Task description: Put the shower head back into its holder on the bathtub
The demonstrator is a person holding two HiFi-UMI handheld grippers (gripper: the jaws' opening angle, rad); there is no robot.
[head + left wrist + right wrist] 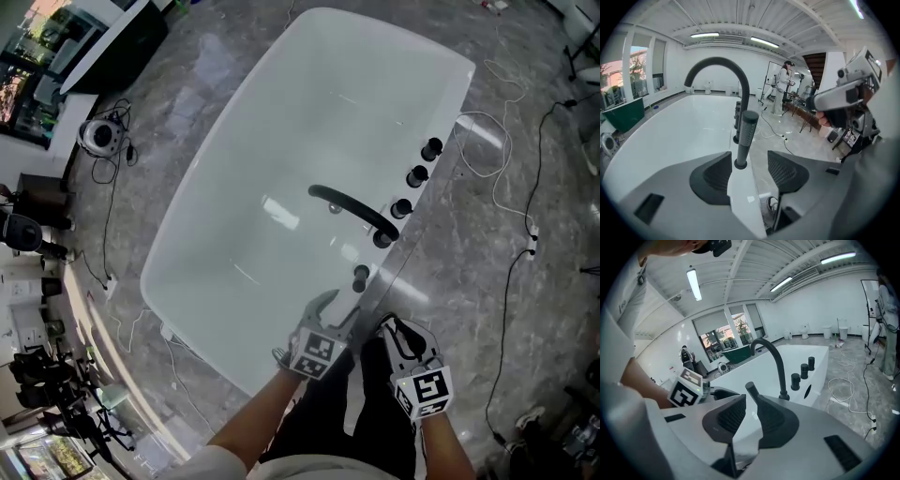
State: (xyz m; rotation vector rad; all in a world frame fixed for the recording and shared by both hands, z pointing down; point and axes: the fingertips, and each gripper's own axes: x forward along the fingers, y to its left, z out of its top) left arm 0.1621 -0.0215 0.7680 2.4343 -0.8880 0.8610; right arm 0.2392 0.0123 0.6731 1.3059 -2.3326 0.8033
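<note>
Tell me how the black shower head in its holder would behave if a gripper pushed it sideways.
The shower head stands upright, tall and slim, in its holder on the bathtub rim, so a side push would probably rock it, not topple it. Its textured upper part likely grips well. Its straight body looks rigid.

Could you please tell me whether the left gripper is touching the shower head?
Apart. The left gripper view shows the shower head upright in its holder, the left gripper open, both jaws clear of it.
</note>
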